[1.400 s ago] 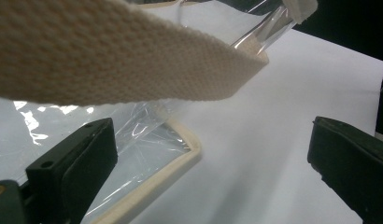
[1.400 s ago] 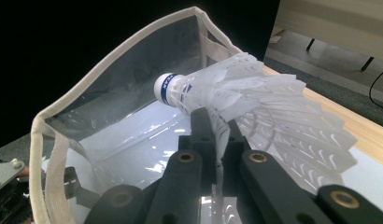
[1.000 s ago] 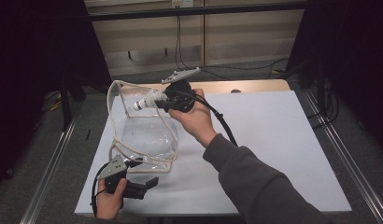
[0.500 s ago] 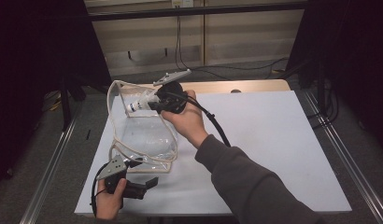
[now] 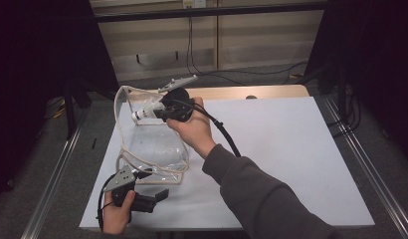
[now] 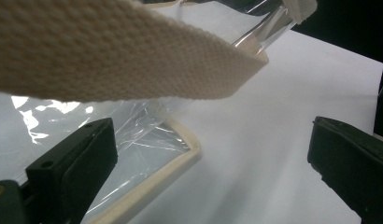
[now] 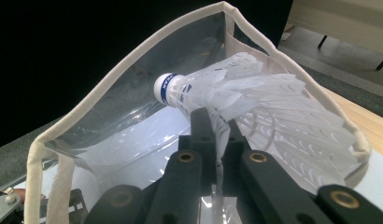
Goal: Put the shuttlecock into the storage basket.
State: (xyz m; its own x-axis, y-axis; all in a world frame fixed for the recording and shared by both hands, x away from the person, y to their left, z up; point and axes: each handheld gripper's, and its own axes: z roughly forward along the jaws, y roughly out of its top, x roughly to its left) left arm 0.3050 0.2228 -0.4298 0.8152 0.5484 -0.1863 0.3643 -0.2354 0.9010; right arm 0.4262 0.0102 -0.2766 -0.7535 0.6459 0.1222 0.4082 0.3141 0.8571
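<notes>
At mouth of clear plastic bag with cream fabric trim (image 5: 152,144), right gripper (image 5: 159,112) fingers pinching white feathered shuttlecock (image 7: 255,107) by skirt, cork pointing into opening. Left gripper (image 5: 154,196) fingers gaping beside bag's near corner on white worktop (image 5: 291,149).

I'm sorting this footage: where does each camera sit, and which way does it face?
High view: above the person's side, facing forward and down on the table; forearms, both hands, left claw, right claw.
Left gripper view: rides the left claw, looking between open jaws at the bag strap.
Right gripper view: rides the right claw, facing the shuttlecock it pinches.
Shared: the clear bag.
</notes>
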